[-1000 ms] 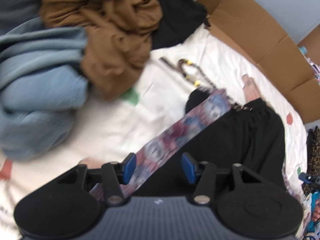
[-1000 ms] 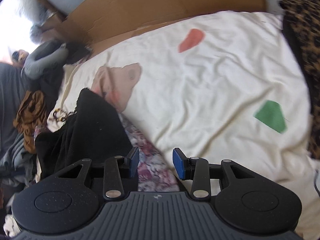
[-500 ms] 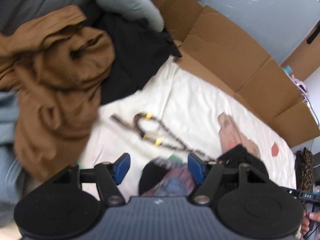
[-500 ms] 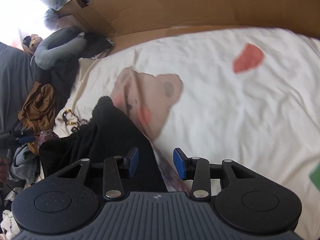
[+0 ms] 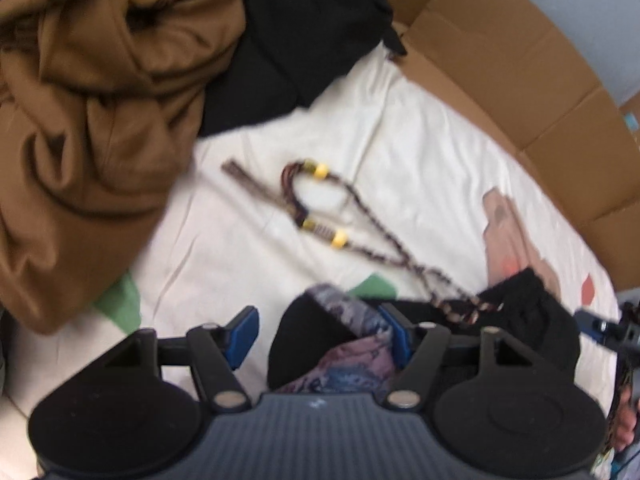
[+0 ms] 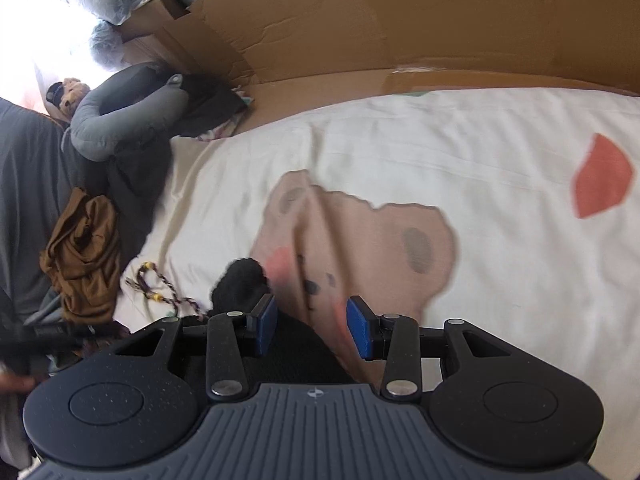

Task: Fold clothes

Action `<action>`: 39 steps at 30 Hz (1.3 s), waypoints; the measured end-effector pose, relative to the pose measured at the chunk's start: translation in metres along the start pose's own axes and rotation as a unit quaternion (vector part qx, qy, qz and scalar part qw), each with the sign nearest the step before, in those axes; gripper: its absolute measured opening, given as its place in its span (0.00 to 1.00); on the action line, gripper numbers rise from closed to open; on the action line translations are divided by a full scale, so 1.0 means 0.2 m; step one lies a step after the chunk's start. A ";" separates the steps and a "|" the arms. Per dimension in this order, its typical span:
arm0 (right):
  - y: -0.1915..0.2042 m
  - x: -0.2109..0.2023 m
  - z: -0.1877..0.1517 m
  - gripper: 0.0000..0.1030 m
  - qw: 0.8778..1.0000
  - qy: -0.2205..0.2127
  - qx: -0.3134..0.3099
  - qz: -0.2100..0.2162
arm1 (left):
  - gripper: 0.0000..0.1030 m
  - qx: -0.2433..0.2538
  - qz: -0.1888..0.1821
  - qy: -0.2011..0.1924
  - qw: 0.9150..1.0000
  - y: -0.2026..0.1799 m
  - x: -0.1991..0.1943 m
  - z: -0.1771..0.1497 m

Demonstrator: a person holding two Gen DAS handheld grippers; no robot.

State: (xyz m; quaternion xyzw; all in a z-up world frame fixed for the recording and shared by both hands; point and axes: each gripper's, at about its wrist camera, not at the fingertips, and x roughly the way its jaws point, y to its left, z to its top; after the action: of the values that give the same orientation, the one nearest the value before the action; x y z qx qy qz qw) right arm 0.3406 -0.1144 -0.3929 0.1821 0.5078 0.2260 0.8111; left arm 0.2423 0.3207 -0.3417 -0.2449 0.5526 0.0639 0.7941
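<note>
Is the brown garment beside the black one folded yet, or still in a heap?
Still in a heap: the brown garment lies bunched in irregular creases, partly overlapping the black clothing.

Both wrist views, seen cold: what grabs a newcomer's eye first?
In the left wrist view, the rumpled brown garment fills the upper left, and a braided cord with yellow beads lies on the white sheet at centre. In the right wrist view, a bear print on the sheet sits just beyond the open jaws, with cardboard behind.

No text, label or number is legible anywhere.
</note>
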 end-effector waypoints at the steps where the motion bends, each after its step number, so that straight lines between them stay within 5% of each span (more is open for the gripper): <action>1: 0.01 0.03 0.00 0.50 1.000 0.006 -0.004 0.000 | 0.70 -0.001 0.001 0.007 1.000 0.01 0.01 -0.01; 8: 0.06 0.19 -0.08 0.56 0.996 0.073 -0.048 -0.032 | 0.70 -0.012 -0.010 0.047 0.999 0.09 0.08 -0.11; 9: 0.06 0.20 -0.11 0.56 0.995 0.085 -0.053 -0.031 | 0.68 -0.015 -0.018 0.049 0.999 0.10 0.09 -0.11; 11: 0.06 0.22 -0.15 0.55 0.992 0.103 -0.068 -0.031 | 0.44 -0.016 -0.039 0.053 0.998 0.09 0.09 -0.12; 13: 0.08 0.21 -0.19 0.35 0.989 0.106 -0.096 -0.032 | 0.32 -0.009 -0.055 0.059 0.997 0.07 0.10 -0.11; 14: 0.08 0.19 -0.20 0.15 0.988 0.109 -0.101 -0.033 | 0.26 0.000 -0.058 0.061 0.996 0.05 0.10 -0.11; 16: 0.07 0.16 -0.22 0.13 0.988 0.109 -0.105 -0.031 | 0.23 0.015 -0.065 0.065 0.996 0.01 0.10 -0.10; 35: -0.28 -0.34 -0.26 0.11 0.994 0.024 -0.012 -0.106 | 0.20 0.055 -0.160 0.107 0.980 -0.33 0.24 -0.15; 39: -0.34 -0.34 -0.27 0.11 0.994 0.026 0.010 -0.108 | 0.40 0.088 -0.138 0.101 0.981 -0.37 0.22 -0.12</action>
State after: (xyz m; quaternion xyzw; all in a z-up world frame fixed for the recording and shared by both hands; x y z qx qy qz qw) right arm 0.2768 -0.2047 -0.3999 0.1288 0.5476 0.1369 0.8154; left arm 0.2665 0.2368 -0.3647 -0.2534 0.5940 -0.1202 0.7540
